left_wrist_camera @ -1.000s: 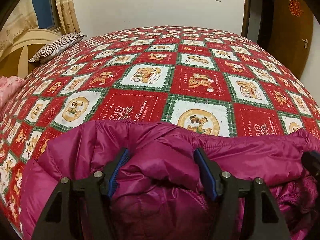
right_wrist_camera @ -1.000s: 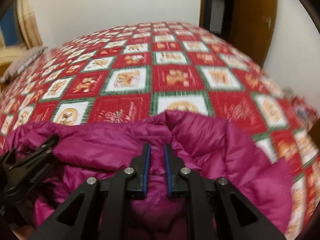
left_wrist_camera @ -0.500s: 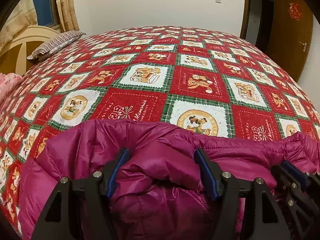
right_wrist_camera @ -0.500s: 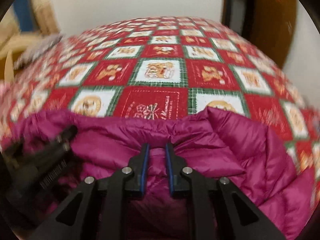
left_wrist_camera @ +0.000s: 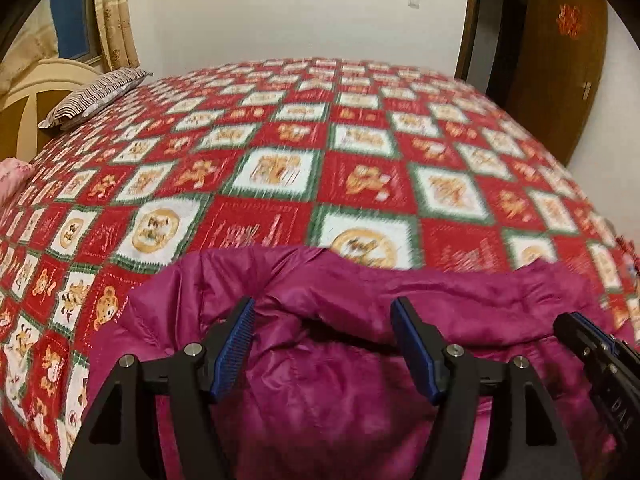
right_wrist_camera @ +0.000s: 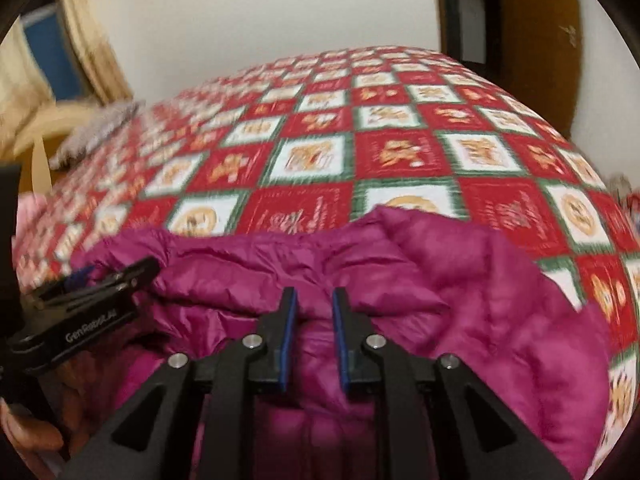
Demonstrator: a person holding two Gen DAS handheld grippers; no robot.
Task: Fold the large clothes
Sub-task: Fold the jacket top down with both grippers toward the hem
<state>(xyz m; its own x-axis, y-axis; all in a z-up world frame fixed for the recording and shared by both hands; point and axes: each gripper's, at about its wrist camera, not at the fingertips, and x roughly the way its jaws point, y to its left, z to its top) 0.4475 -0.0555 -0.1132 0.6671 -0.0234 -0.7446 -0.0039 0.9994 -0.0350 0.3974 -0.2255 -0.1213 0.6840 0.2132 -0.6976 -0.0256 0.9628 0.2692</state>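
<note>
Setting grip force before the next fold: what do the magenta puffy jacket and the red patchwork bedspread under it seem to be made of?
Magenta puffy jacket: probably thin nylon-type shell over soft fill, judging by the slight sheen, fine crinkles and quilted seam lines; likely slippery. Red patchwork bedspread: matte printed woven cloth, possibly cotton, with no shine; blur hides the weave.

Red, white and green checked bear-print bedspread (left_wrist_camera: 320,168) filling centre, striped pillow (left_wrist_camera: 96,94) at ten o'clock, beige curtain (left_wrist_camera: 114,24) above it, brown wooden door (left_wrist_camera: 560,64) at two o'clock
</note>
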